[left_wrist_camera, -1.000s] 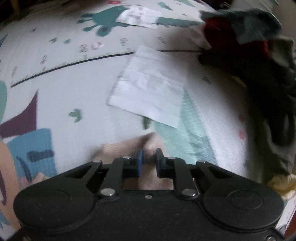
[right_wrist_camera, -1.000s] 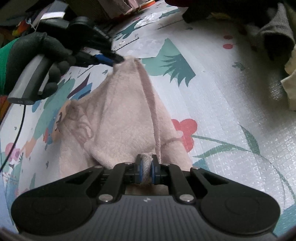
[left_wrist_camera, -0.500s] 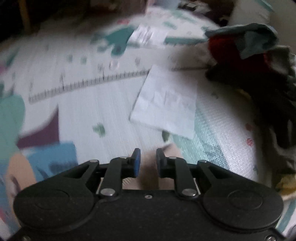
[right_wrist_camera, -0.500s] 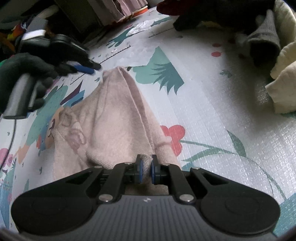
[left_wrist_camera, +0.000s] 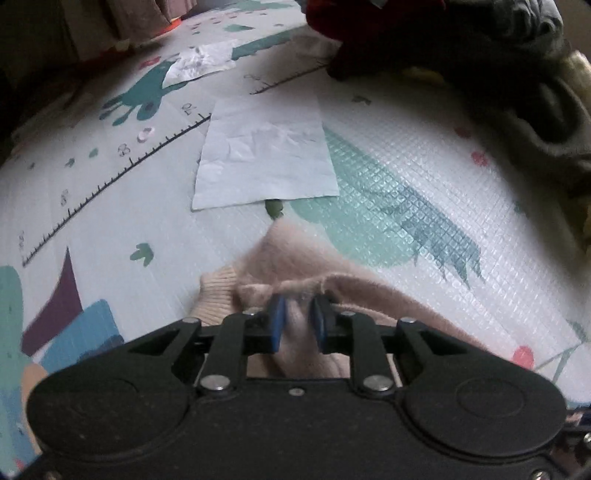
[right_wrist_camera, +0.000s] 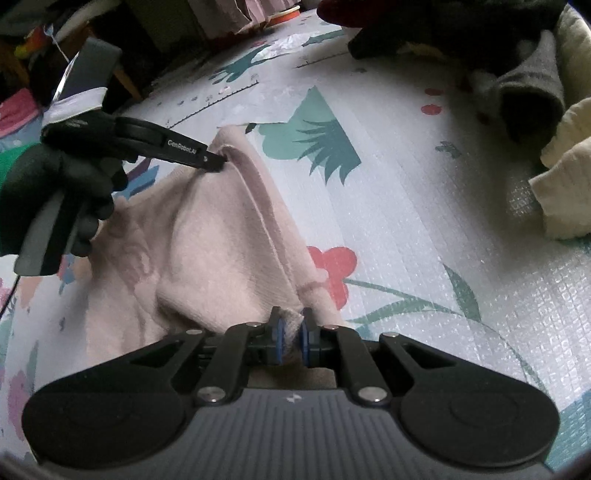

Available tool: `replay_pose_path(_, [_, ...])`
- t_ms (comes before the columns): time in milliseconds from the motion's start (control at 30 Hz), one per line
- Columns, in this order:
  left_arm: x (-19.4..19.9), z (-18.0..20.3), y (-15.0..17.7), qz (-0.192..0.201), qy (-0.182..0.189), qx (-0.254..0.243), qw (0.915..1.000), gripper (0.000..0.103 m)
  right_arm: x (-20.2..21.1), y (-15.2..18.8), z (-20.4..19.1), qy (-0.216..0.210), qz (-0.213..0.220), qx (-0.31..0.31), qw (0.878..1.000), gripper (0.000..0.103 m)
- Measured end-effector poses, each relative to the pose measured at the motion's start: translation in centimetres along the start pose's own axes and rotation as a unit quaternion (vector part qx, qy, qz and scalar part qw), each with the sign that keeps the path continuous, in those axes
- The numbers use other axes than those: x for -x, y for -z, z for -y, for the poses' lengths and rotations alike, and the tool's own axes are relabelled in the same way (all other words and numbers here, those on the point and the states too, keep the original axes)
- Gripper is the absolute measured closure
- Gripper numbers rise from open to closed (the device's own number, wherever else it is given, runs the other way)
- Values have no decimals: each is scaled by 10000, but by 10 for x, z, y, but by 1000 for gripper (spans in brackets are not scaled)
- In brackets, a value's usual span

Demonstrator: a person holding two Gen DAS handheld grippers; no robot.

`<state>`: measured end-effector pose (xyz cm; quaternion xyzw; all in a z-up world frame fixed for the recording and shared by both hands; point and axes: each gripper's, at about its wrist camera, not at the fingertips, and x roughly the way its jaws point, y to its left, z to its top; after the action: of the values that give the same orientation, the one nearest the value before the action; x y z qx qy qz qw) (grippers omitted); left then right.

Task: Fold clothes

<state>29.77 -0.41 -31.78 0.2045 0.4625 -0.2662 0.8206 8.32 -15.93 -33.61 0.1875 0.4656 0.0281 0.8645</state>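
A pale pink fuzzy sweater (right_wrist_camera: pixel 207 240) lies bunched on the printed play mat (right_wrist_camera: pixel 406 192). My right gripper (right_wrist_camera: pixel 290 332) is shut on its near hem, with fabric pinched between the blue pads. At the far fold, my left gripper (right_wrist_camera: pixel 216 162), held by a black-gloved hand (right_wrist_camera: pixel 55 192), touches the raised ridge of the sweater. In the left wrist view the left gripper (left_wrist_camera: pixel 298 314) has its jaws opening. Pink fabric (left_wrist_camera: pixel 295 258) shows in the gap between them, and the pads do not clearly press on it.
A flat white paper sheet (left_wrist_camera: pixel 264 151) lies on the mat beyond the sweater, with a crumpled paper (left_wrist_camera: pixel 199 62) farther back. A heap of dark and red clothes (right_wrist_camera: pixel 461 33) fills the far right. A cream garment (right_wrist_camera: pixel 565 192) sits at the right edge.
The left gripper let go of the sweater's far fold, pulled away to the left, then rolled and came back down onto that fold. The right gripper kept its hold and stayed in place.
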Motion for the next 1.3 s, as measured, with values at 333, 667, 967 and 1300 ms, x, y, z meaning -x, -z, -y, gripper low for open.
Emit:
replay_pose_path(333, [69, 9, -3, 520, 524, -643, 9952, 75, 38, 4, -6, 397, 894, 653, 9931, 67])
replay_pose_path(667, [50, 43, 85, -170, 1851, -1527, 9706, 76, -5, -1, -41, 62, 271, 1824, 9828, 81])
replay_pose_path(967, [61, 54, 90, 140, 1431, -1442, 9790, 73, -3, 1, -43, 183, 357, 2758, 9604, 81])
replay_pose_path(1300, [108, 1, 70, 39, 974, -960, 9906, 63, 10, -84, -44, -68, 114, 2663, 9638, 79])
